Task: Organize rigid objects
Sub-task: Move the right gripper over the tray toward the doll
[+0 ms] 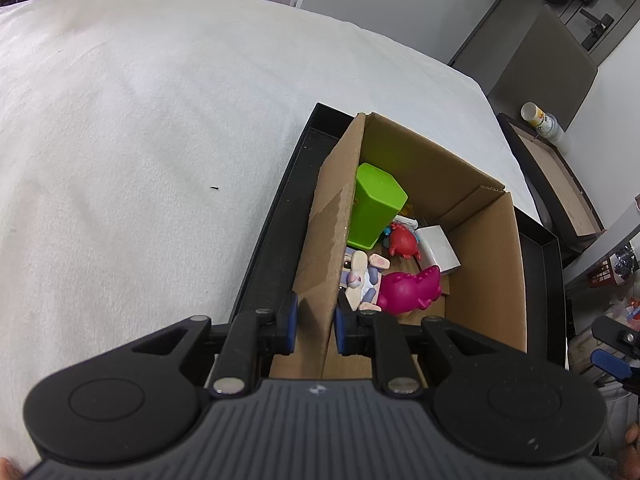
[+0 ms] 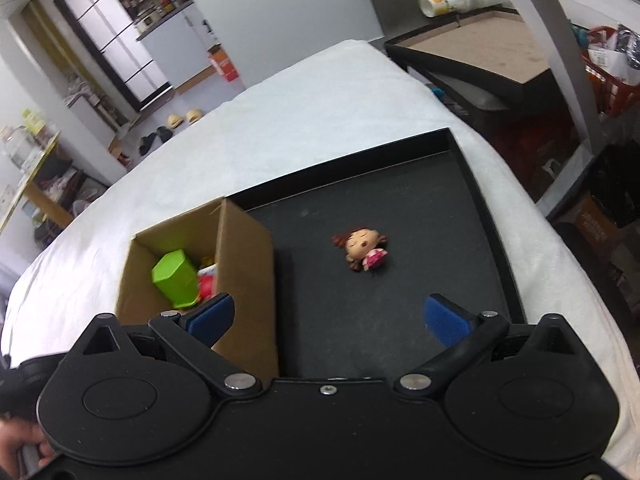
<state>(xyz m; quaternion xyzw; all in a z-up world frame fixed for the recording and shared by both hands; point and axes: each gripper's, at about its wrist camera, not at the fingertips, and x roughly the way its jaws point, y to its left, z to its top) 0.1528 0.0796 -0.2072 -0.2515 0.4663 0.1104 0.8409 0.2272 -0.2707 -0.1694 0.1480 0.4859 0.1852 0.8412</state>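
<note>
A cardboard box point(image 1: 480, 240) stands in a black tray point(image 1: 272, 240) on a white cloth. Inside it lie a green cup point(image 1: 376, 204), a red crab toy point(image 1: 402, 242), a pink dinosaur point(image 1: 408, 288), a white box point(image 1: 438, 248) and a pale figurine. My left gripper point(image 1: 316, 322) is shut on the box's near left wall. In the right wrist view, a small doll point(image 2: 364, 250) with brown hair and a pink dress lies alone on the tray's bare floor point(image 2: 400, 320), to the right of the box point(image 2: 244, 248). My right gripper point(image 2: 326, 316) hovers open just short of the doll, holding nothing.
The white cloth point(image 1: 140, 140) spreads far to the left and behind the tray. Past the table's right edge sits a second dark tray with a brown floor point(image 2: 480, 44) and a tipped can point(image 2: 444, 0). Shelves and a red basket point(image 2: 612, 76) crowd the far right.
</note>
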